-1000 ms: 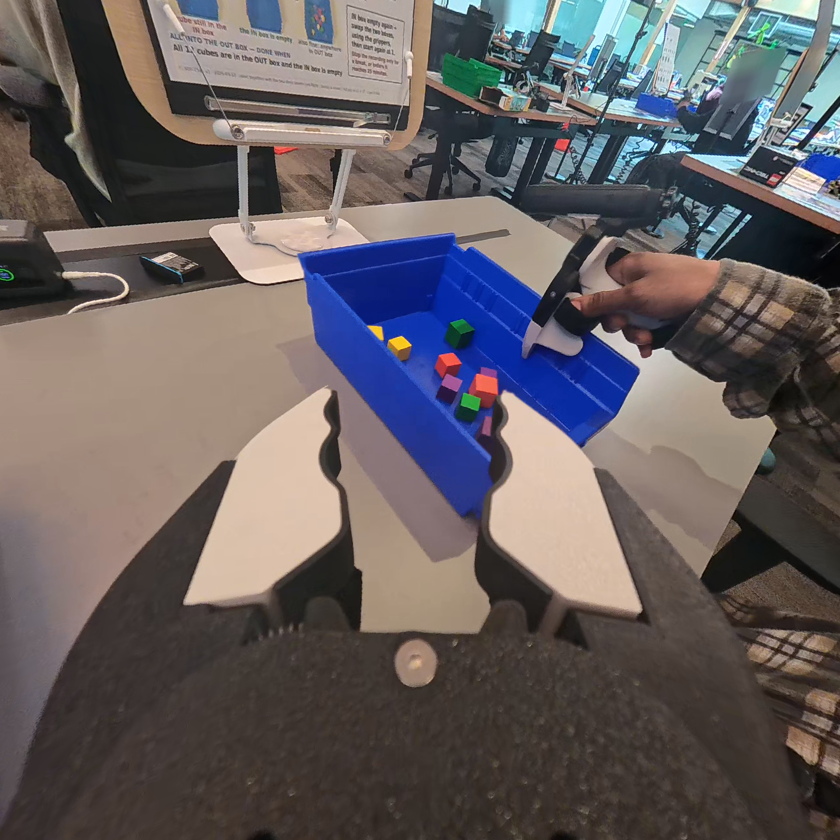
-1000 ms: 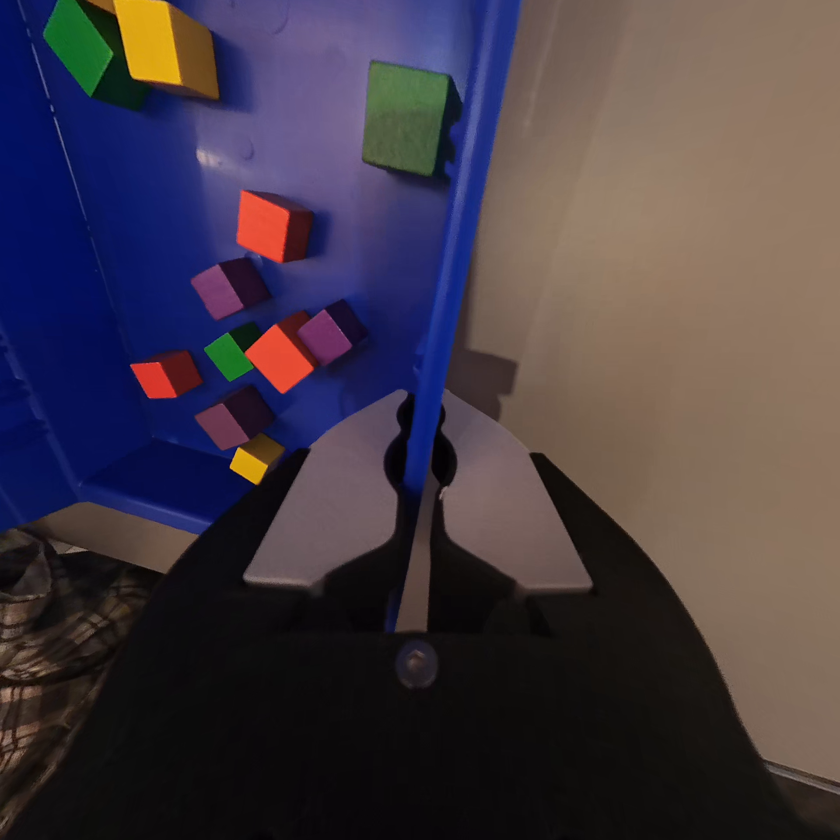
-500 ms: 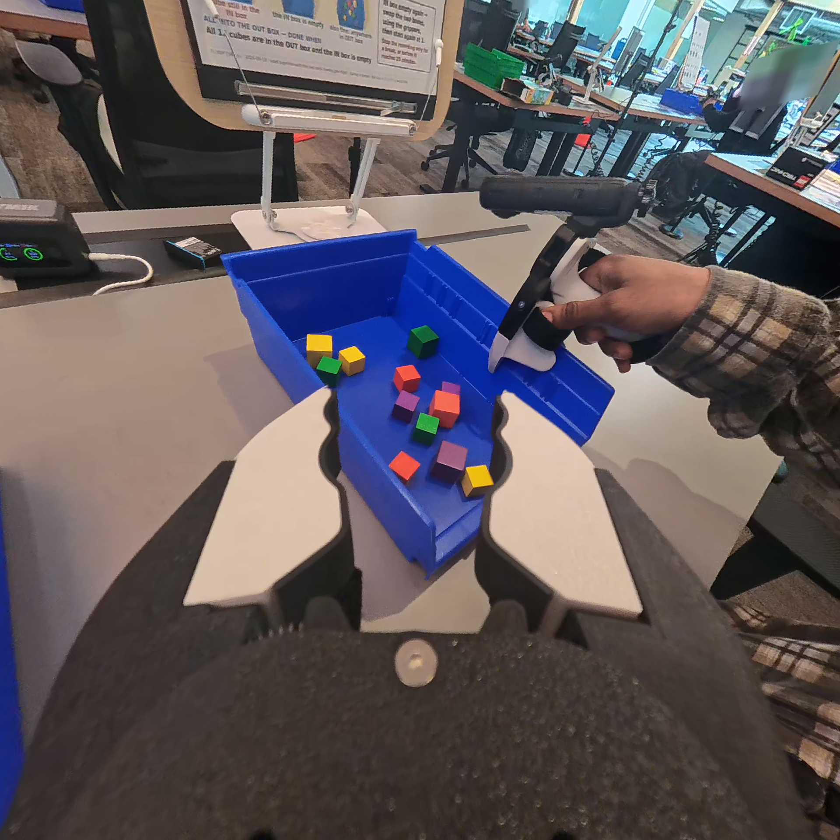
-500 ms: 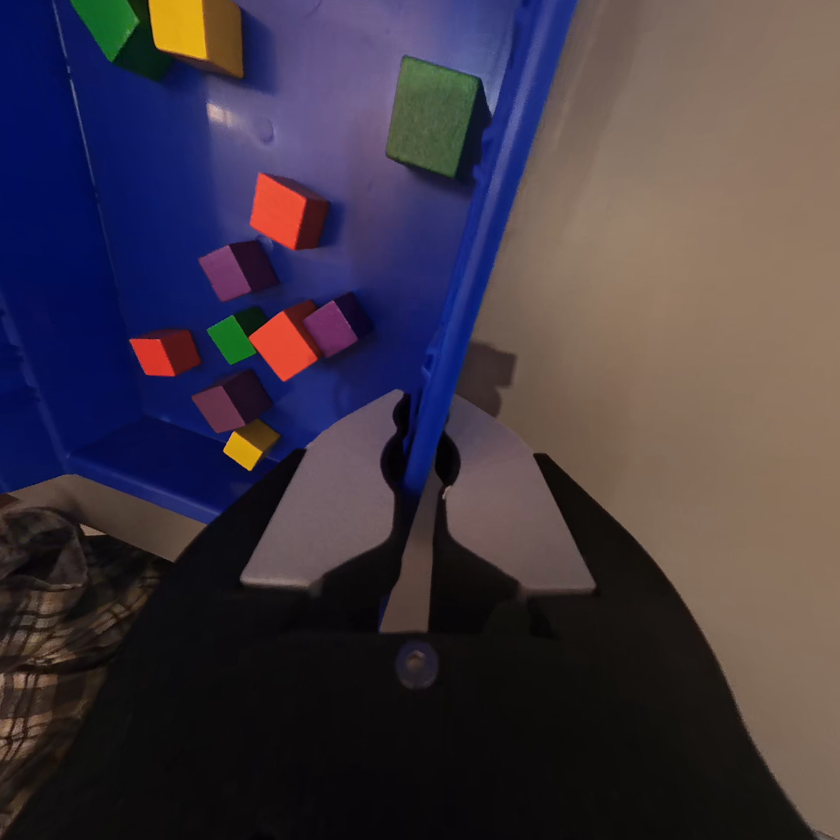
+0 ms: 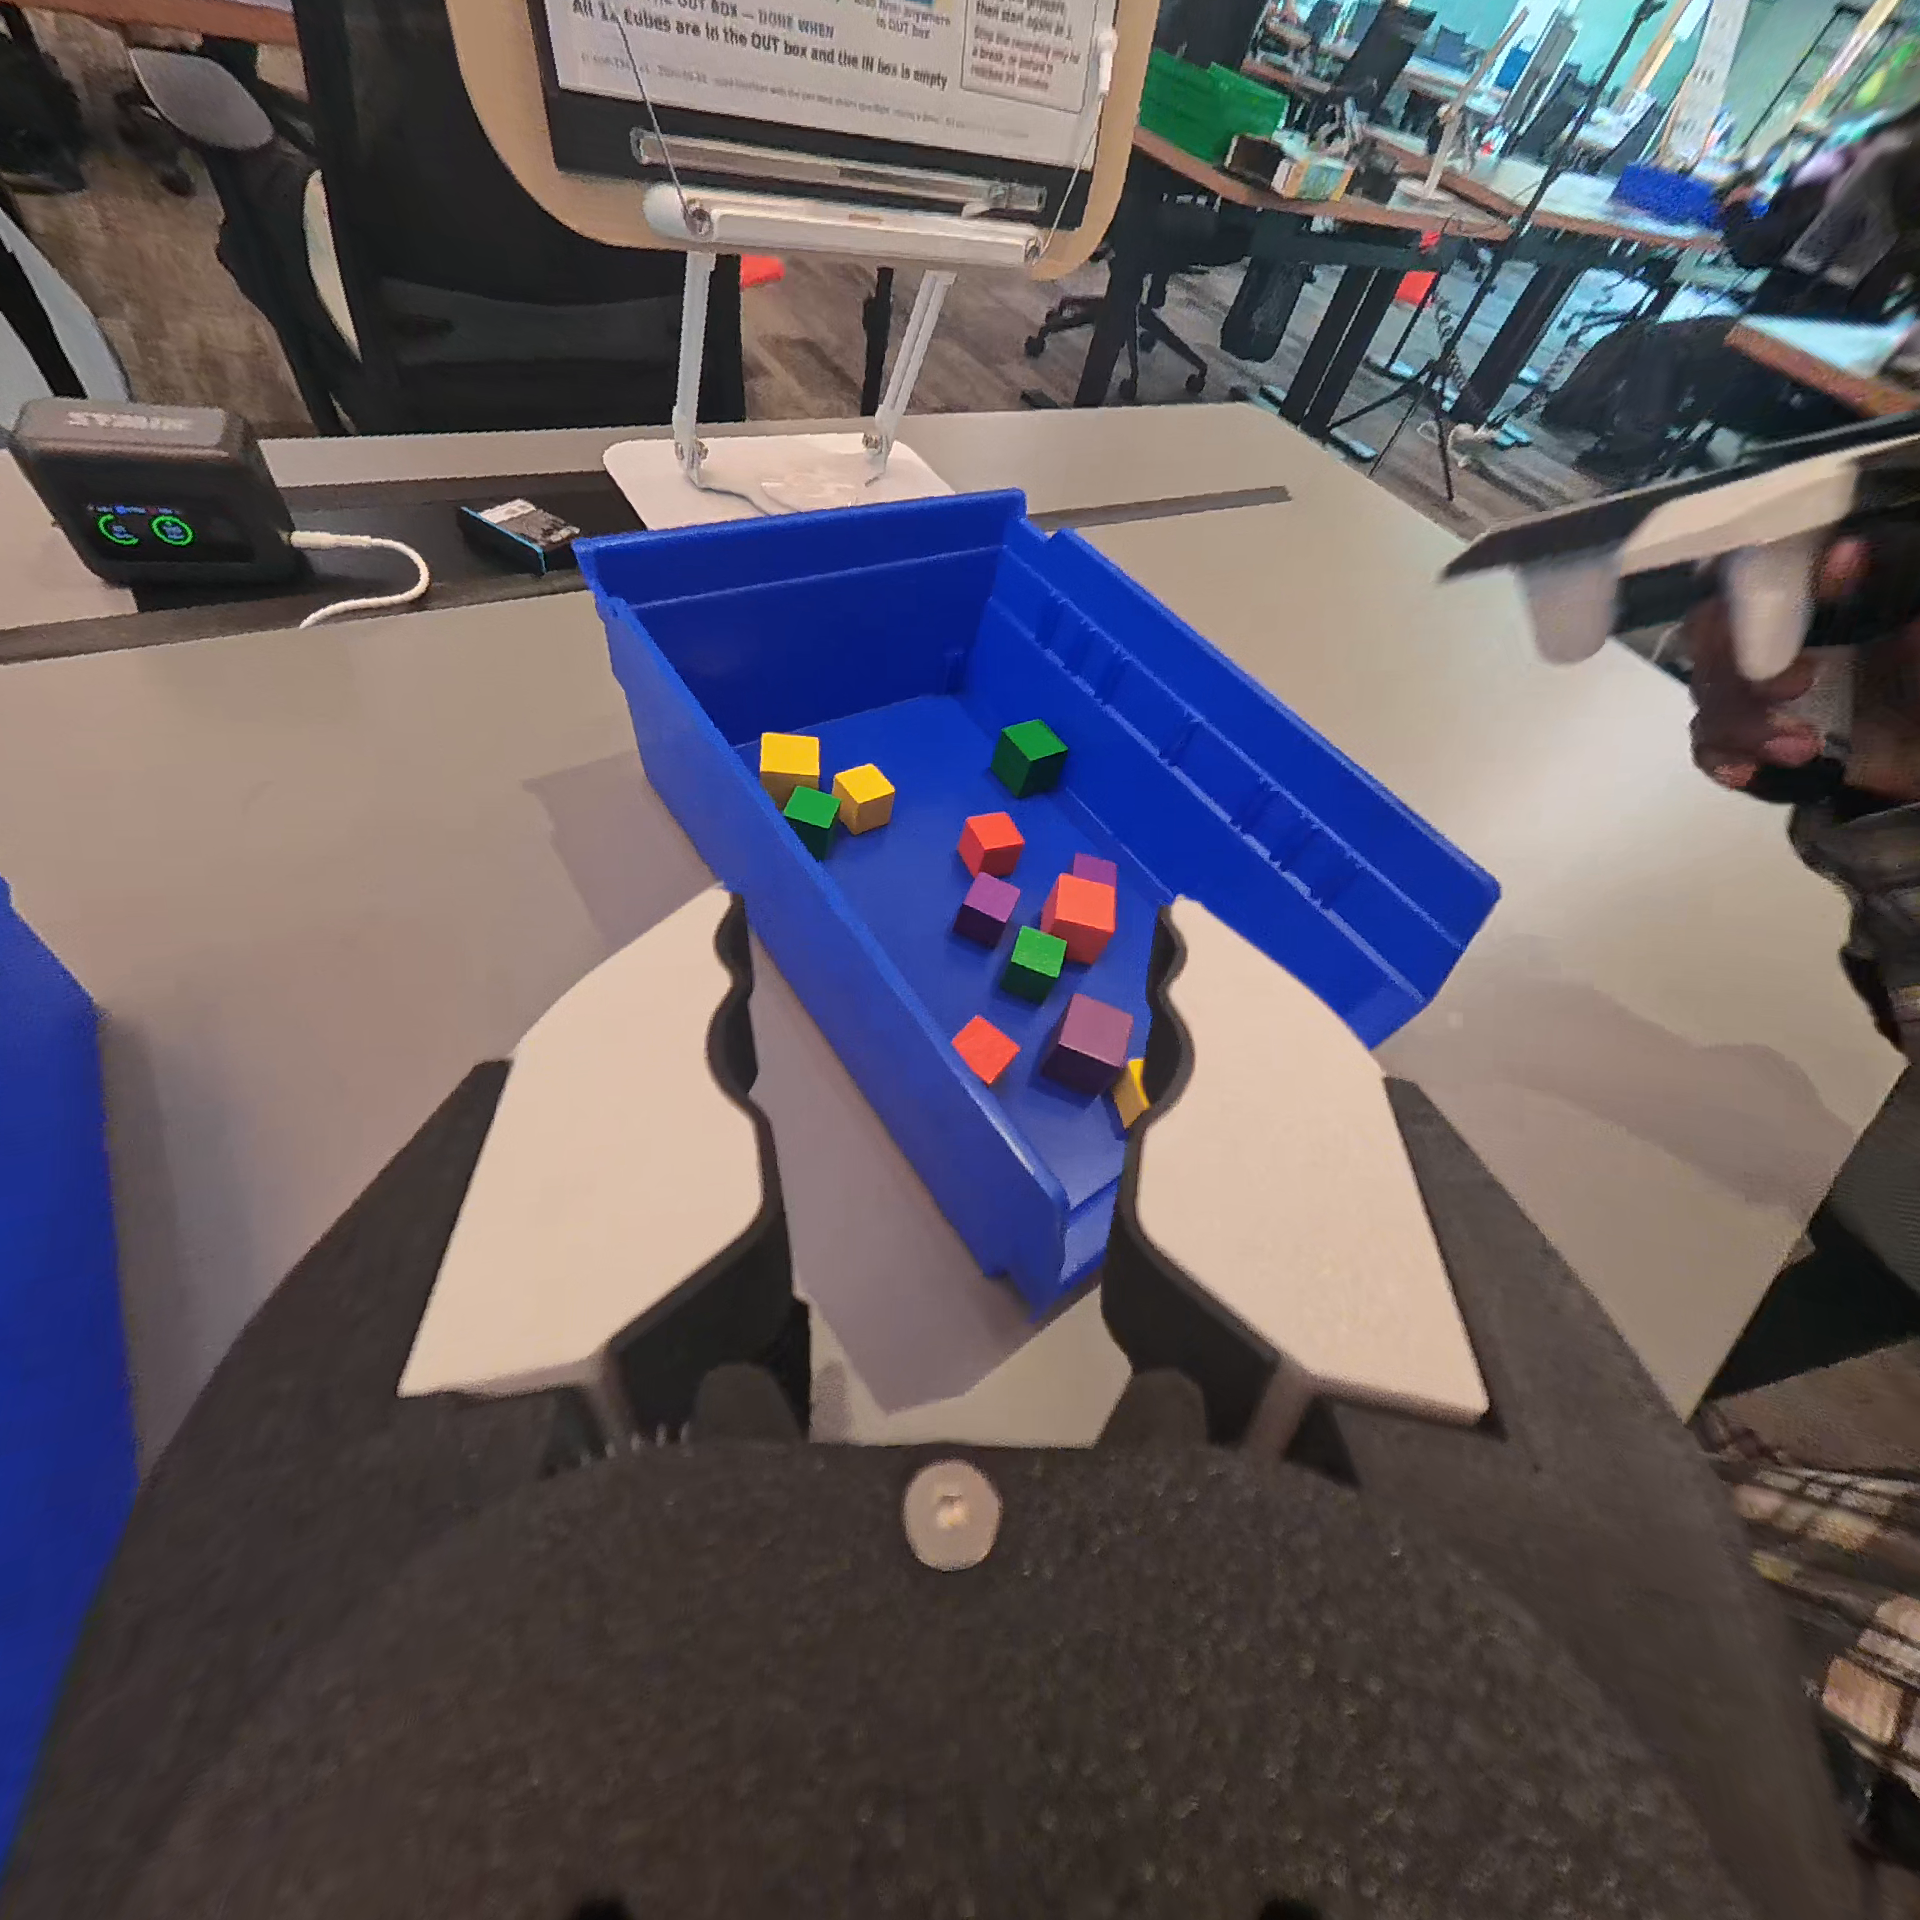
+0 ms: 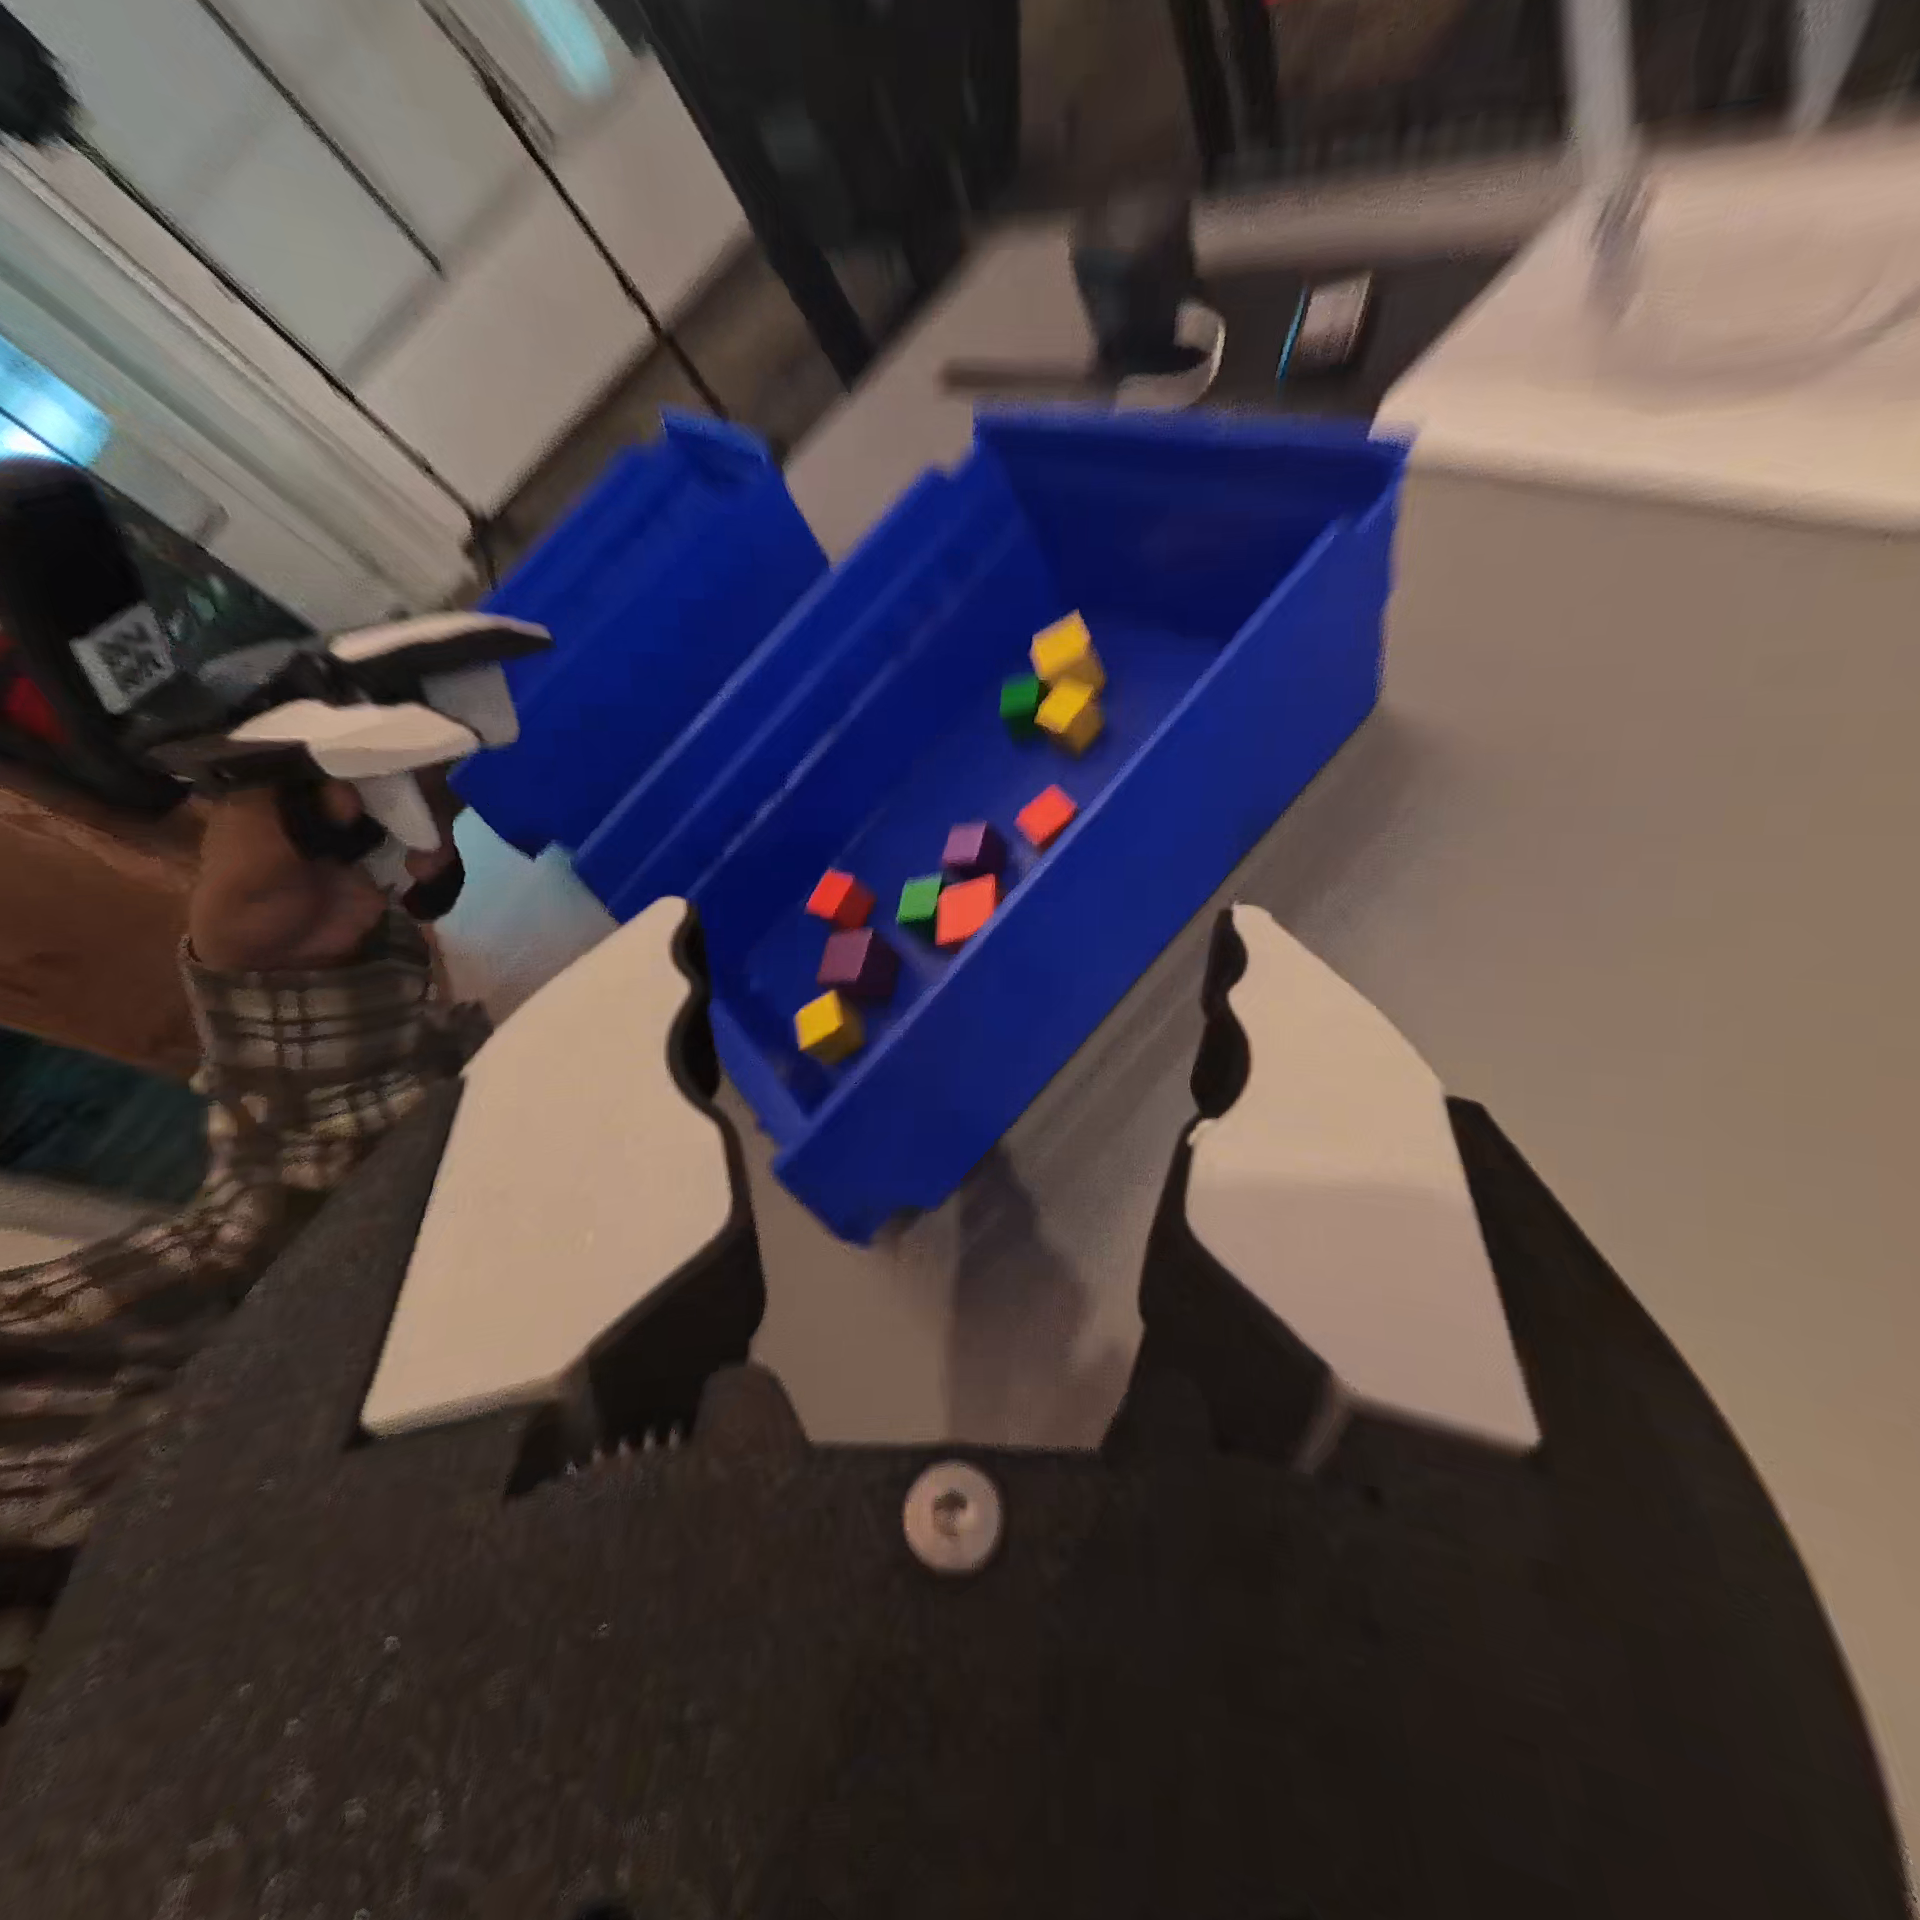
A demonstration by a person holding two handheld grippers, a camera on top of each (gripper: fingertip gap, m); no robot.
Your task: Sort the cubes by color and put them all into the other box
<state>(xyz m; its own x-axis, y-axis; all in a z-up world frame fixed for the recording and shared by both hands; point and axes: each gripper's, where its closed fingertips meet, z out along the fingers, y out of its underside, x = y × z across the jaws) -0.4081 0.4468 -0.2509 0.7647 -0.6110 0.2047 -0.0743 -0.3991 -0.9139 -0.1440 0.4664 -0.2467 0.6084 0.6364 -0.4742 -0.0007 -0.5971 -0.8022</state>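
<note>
A blue box [image 5: 810, 623] stands on the grey table and holds several cubes: yellow [image 5: 790, 762], green [image 5: 1029, 756], red [image 5: 990, 842] and purple [image 5: 1088, 1039]. My left gripper [image 5: 945, 920] is open and empty, just in front of the box's near corner. My right gripper [image 6: 951, 925] is open and empty, above and back from the box [image 6: 1049, 1039]. It shows blurred at the right in the left wrist view [image 5: 1652, 592]. A second blue box [image 5: 42, 1247] is at the left edge and also lies behind the first box [image 6: 634, 644].
A sign on a white stand [image 5: 779, 468] is behind the box. A black device with green lights [image 5: 156, 499], its white cable and a small black item [image 5: 514, 530] lie at the back left. The table's edge runs close on the right.
My right gripper let go of the box's side wall, opened and pulled up and away. The box has slid and turned toward my left gripper. The second box came into view at left.
</note>
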